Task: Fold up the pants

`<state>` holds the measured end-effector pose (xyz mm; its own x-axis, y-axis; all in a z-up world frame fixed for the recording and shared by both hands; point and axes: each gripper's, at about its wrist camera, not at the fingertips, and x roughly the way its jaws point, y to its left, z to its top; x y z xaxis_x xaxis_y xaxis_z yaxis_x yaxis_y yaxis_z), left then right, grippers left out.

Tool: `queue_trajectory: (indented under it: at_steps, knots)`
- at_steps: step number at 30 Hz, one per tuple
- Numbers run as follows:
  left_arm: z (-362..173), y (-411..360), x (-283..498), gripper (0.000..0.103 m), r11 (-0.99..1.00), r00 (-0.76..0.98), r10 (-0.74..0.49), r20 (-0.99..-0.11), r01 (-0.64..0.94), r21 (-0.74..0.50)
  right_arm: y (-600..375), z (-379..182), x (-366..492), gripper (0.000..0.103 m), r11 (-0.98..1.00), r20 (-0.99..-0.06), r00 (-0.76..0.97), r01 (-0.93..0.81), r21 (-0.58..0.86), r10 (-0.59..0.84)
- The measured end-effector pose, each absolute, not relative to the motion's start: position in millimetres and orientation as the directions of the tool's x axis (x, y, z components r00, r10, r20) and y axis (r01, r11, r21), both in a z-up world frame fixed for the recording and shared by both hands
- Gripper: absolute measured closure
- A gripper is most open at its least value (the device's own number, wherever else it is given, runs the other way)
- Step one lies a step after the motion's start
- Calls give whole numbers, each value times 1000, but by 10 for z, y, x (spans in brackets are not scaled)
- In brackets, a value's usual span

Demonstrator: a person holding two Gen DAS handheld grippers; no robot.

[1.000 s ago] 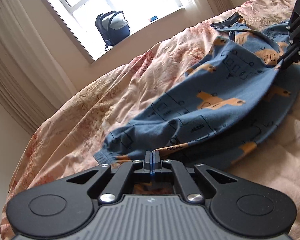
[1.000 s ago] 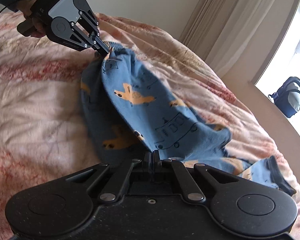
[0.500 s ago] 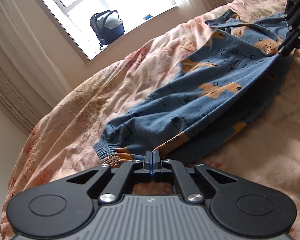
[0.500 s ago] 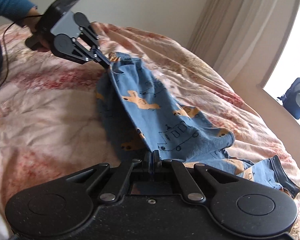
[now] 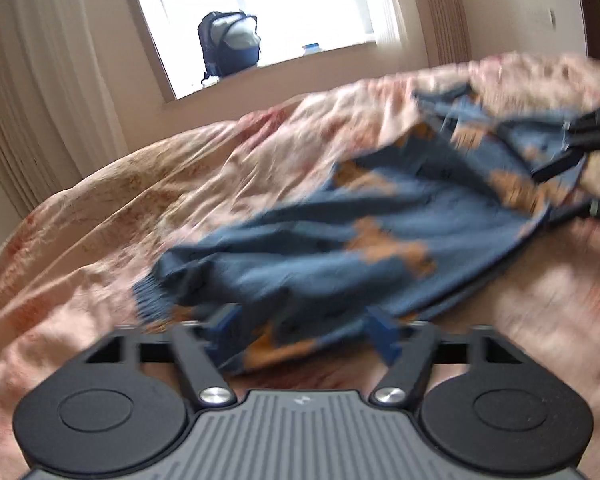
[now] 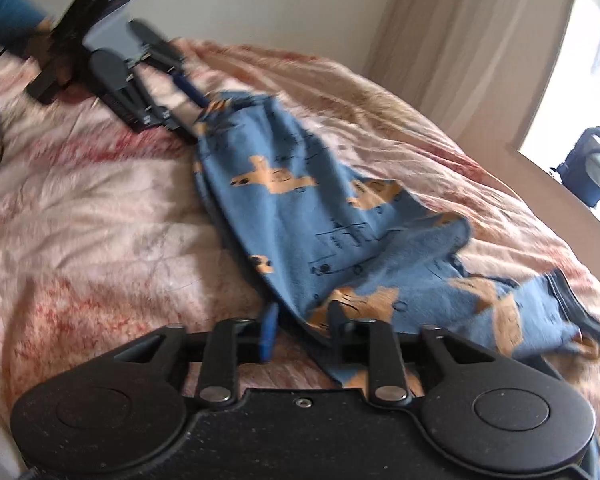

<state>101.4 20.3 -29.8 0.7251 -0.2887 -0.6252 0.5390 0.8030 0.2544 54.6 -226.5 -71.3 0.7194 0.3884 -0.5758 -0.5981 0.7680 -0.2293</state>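
Blue pants (image 5: pixel 380 248) with an orange print lie stretched across the bed, doubled lengthwise. My left gripper (image 5: pixel 302 332) is at the cuff end; its jaws are opening and stand wide, with loose cloth lying between the blue pads. The elastic cuff (image 5: pixel 152 300) sits just left of it. My right gripper (image 6: pixel 304 326) is at the waist end of the pants (image 6: pixel 300 220); its jaws are opening too, and the fabric edge drapes by the right finger without being pinched. In the right wrist view the left gripper (image 6: pixel 194 112) shows far off at the cuff. The left wrist view is motion-blurred.
A rumpled pink floral bedspread (image 6: pixel 100 220) covers the whole bed. A dark backpack (image 5: pixel 230 44) stands on the window sill, with curtains (image 5: pixel 40 100) beside the window. A hand in a blue sleeve (image 6: pixel 4 8) holds the left gripper.
Both grippers were shut on the pants and now stand open. The cloth has dropped slack onto the bed. Both hands have shifted a little and rolled.
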Motion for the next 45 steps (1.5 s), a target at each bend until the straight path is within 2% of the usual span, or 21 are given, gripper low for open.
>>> queue_trajectory:
  at_steps: [1,3,5,11,15,19,21,22,25,26,27,29,33,37,38,43,44,45]
  knots:
    - [-277,105,997,1,806,728,-313,-610,544,235,-2323,-703,530,47,792,-561,738,-570,-219,376]
    - [-259,-110,1015,0,802,724,-356,-592,561,204,-2506,-682,494,15,848,-530,777,-497,-186,339]
    - [-268,-405,1073,0,782,690,-398,-605,599,169,-2709,-666,460,1,897,-508,812,-413,-155,286]
    - [-368,-1214,1137,0,757,638,-484,-599,649,79,-3328,-694,405,1,982,-506,857,-164,-93,95]
    - [-464,-1592,1208,1,726,564,-551,-615,688,-19,-3721,-694,515,1,997,-532,843,-78,29,81]
    - [-530,-1773,1277,20,700,502,-604,-619,705,-111,-3978,-587,809,1,998,-559,827,-53,39,66]
    - [-561,-1806,1339,36,701,485,-609,-628,700,-139,-4088,-508,998,1,995,-571,815,-79,68,103]
    - [-578,-1818,1360,48,699,475,-613,-631,698,-154,-4124,-469,1087,1,992,-566,814,-97,82,127]
    - [-611,-1850,1413,62,694,449,-625,-639,694,-191,-4158,-354,1425,1,977,-560,801,-178,114,211]
    - [-618,-1858,1418,71,694,443,-624,-643,693,-196,-4138,-318,1545,2,973,-559,796,-198,122,232]
    - [-621,-1873,1414,78,696,440,-621,-649,690,-198,-4109,-286,1691,7,968,-560,789,-210,140,253]
    - [-625,-1900,1419,84,697,432,-618,-657,687,-205,-4037,-236,2022,18,954,-584,755,-218,206,299]
    - [-574,-1895,1411,89,702,427,-626,-652,672,-234,-3810,-225,2608,28,949,-653,692,-183,255,309]
    - [-555,-1923,1384,96,702,431,-619,-656,678,-218,-3568,-329,2941,31,979,-721,663,-119,164,201]
    - [-550,-1932,1376,97,704,434,-615,-658,679,-211,-3542,-355,2986,35,984,-730,660,-101,148,178]
    - [-536,-1945,1352,99,712,449,-606,-656,674,-196,-3432,-488,3107,58,993,-781,613,-56,106,118]
    - [-539,-1947,1352,100,715,453,-602,-658,672,-192,-3411,-502,3114,66,995,-786,611,-51,81,95]
    - [-541,-1950,1351,101,719,456,-597,-660,669,-188,-3402,-512,3118,83,997,-789,610,-45,61,75]
